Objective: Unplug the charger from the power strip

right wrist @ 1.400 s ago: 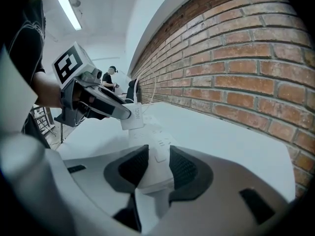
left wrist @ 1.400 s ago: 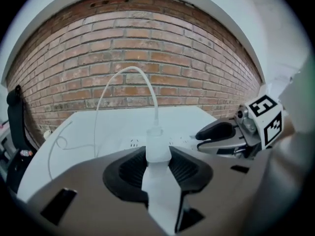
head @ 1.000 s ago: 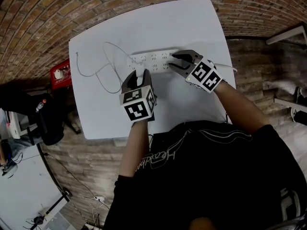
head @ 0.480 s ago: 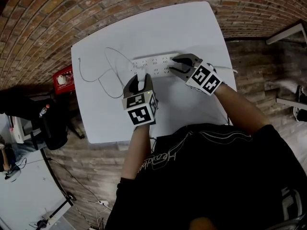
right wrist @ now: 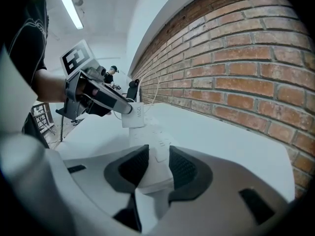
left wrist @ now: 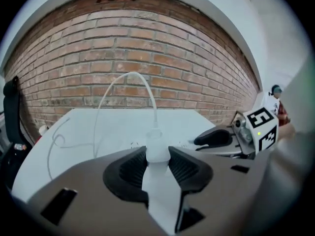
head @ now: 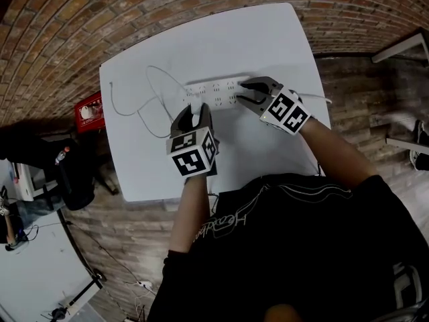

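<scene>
Presently, the left gripper is clamped narrowly on one white block charger, held just over one white multi-socket power strip. The right gripper pinches that strip's end. One white cable loops from the charger.

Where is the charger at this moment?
In the head view the charger sits near the middle of the table, gripped by the left tool at the left end of the power strip; the right tool holds the strip's other end.

Right hand-held gripper clamps power strip end; left hand-held gripper pinches charger.
</scene>
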